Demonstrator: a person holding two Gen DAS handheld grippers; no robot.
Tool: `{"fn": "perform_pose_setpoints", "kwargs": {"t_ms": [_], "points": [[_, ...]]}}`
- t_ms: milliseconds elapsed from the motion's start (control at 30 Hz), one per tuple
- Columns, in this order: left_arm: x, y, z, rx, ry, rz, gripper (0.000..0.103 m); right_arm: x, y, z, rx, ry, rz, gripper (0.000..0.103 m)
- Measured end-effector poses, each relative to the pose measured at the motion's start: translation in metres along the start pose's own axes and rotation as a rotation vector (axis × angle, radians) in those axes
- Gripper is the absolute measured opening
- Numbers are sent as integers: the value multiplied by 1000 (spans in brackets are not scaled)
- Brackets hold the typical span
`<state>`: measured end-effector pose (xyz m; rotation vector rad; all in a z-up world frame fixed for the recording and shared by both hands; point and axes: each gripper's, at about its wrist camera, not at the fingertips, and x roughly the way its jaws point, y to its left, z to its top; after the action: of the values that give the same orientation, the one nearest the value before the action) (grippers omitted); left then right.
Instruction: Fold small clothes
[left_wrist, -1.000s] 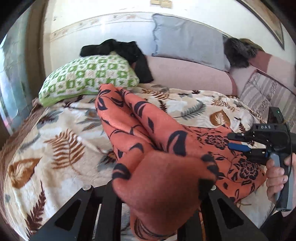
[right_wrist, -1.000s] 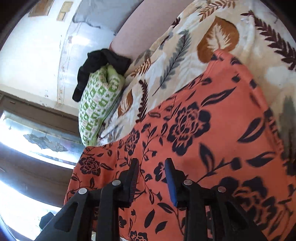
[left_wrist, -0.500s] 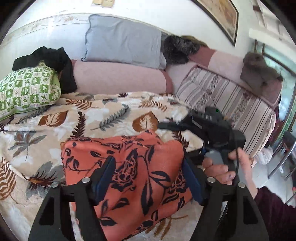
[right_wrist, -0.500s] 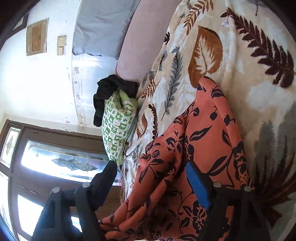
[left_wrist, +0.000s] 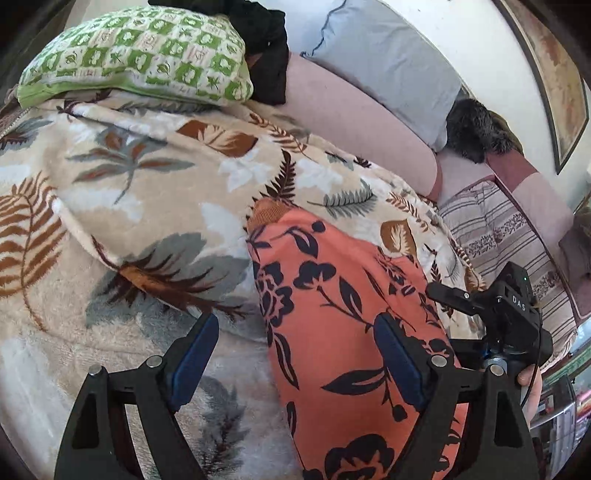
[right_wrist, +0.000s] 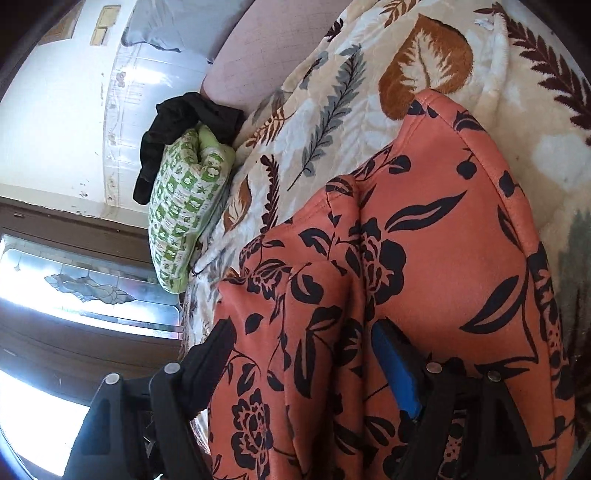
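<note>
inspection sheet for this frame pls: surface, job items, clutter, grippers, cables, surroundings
Surface: leaf-print blanket over a sofa.
Job's things: orange floral garment lying folded on the blanket.
Clutter: green checked pillow, black cloth behind it, grey cushion.
Grippers: left gripper opening, pads off the garment; right gripper open over the garment.
Cables: thin black cable on the right gripper.
Surroundings: framed picture, stained-glass window.

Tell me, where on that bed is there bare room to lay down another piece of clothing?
The widest free patch is the leaf-patterned cream blanket, bordered by the green-and-white checked pillow behind and the folded orange floral garment beside it. It is crowded around that garment, where the left gripper, still opening, and the right gripper hover.
</note>
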<state>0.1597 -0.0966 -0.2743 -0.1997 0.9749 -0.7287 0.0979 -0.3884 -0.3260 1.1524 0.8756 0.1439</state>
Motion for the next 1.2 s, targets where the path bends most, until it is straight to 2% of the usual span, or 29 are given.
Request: {"fn": "perform_pose_setpoints", "kwargs": {"t_ms": [67, 100, 133, 167, 200, 267, 400, 500, 567, 633, 667, 700, 733, 800, 900, 933, 967, 1033, 1067, 1133, 1200], "points": [[8, -9, -6, 56, 42, 33, 86, 11, 8, -5, -29, 40, 29, 75], [11, -13, -9, 87, 49, 48, 86, 17, 14, -9, -53, 60, 27, 60], [14, -17, -10, 112, 51, 61, 86, 22, 19, -13, -91, 66, -10, 48], [14, -19, -10, 130, 48, 66, 86, 25, 25, -17, -135, 59, -59, 31], [14, -22, -11, 141, 44, 63, 86, 25, 29, -20, -167, 40, -91, 26], [6, -24, -10, 152, 17, 37, 86, 12, 35, -21, -203, -15, -83, 21], [-6, -42, -8, 207, -75, 6, 86, -40, 57, -16, -325, -207, -111, 18], [4, -56, -11, 234, -67, -21, 89, -73, 46, -3, -319, -308, -166, 17], [20, -65, -15, 249, -21, -25, 90, -80, 25, 10, -262, -311, -238, 17], [38, -74, -24, 288, 47, 6, 90, -76, -3, 24, -183, -253, -344, 17], [48, -79, -29, 319, 88, 30, 90, -70, -17, 29, -138, -203, -383, 20], [54, -82, -34, 342, 109, 51, 90, -65, -32, 32, -86, -152, -388, 25], [55, -82, -36, 347, 100, 56, 90, -67, -40, 34, -48, -140, -365, 27], [53, -80, -33, 340, 108, 52, 90, -78, -34, 36, -63, -166, -348, 29], [51, -72, -28, 291, 119, 37, 90, -101, -1, 29, -178, -341, -403, 29], [52, -72, -29, 285, 122, 37, 91, -106, 11, 25, -226, -392, -385, 31], [53, -73, -32, 283, 122, 41, 92, -105, 22, 24, -261, -404, -345, 31], [54, -74, -34, 279, 112, 52, 93, -93, 37, 25, -299, -345, -257, 31], [54, -74, -35, 280, 110, 53, 93, -81, 44, 26, -311, -301, -244, 31], [55, -74, -35, 277, 116, 55, 94, -48, 46, 32, -310, -181, -285, 31], [57, -72, -36, 272, 130, 62, 95, -15, 30, 40, -237, -96, -381, 31]]}}
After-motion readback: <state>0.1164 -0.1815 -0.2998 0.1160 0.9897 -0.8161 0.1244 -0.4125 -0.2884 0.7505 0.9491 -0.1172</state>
